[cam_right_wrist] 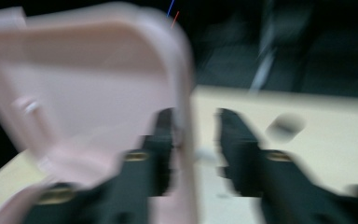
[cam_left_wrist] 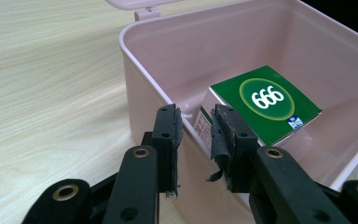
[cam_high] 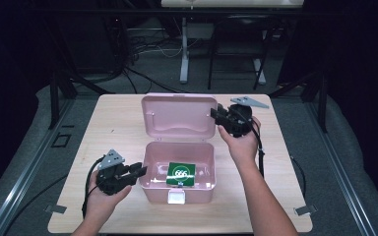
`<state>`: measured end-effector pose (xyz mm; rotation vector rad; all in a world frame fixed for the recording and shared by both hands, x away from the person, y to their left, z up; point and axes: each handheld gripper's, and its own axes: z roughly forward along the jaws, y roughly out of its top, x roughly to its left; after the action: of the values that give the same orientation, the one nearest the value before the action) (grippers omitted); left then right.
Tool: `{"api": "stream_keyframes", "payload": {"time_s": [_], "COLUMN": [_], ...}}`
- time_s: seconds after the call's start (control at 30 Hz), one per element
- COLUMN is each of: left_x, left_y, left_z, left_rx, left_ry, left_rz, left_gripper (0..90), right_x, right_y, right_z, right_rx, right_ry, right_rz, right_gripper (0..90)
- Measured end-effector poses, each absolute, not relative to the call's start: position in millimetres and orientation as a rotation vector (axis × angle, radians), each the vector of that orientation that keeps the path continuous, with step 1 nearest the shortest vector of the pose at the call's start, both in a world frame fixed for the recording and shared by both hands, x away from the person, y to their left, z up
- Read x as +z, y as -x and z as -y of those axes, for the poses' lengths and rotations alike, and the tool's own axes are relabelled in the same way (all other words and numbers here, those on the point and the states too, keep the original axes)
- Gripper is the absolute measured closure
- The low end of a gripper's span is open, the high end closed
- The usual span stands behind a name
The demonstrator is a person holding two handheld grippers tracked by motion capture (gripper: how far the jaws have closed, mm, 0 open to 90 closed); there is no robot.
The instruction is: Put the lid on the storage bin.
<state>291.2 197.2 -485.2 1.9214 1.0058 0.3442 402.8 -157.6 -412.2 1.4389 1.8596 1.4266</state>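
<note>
A pink plastic box (cam_high: 153,191) stands open at the middle of the table, its lid (cam_high: 177,115) upright behind it. A green packet marked 666 (cam_high: 181,173) lies flat inside. My left gripper (cam_high: 140,171) is at the box's left wall. In the left gripper view the wall (cam_left_wrist: 168,51) runs between its jaws (cam_left_wrist: 196,116) with a gap to the inner pad, so it is open; the packet (cam_left_wrist: 265,102) lies just beyond. My right gripper (cam_high: 216,114) is at the lid's right edge. In the blurred right gripper view the lid (cam_right_wrist: 74,74) passes between its parted jaws (cam_right_wrist: 193,116).
The box has a white clasp (cam_high: 177,197) on its front wall. The wooden table (cam_high: 118,128) has bare room left and right of the box. Beyond its far edge stand a desk leg (cam_high: 184,49) and floor cables. Black cables trail from both grippers.
</note>
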Motion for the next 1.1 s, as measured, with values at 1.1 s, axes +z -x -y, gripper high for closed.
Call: {"api": "stream_keyframes", "payload": {"time_s": [1.1], "left_x": [-485.6], "left_y": [-291.3], "left_z": [-197.3], "left_rx": [0.344], "left_ry": [-1.917], "left_rz": [-1.006], "left_gripper": [70.6], "right_x": [-417.3], "right_y": [-344.2], "right_z": [144.9], "right_rx": [1.314], "right_ry": [-1.275], "right_rz": [-1.747], "right_gripper": [84.8]}}
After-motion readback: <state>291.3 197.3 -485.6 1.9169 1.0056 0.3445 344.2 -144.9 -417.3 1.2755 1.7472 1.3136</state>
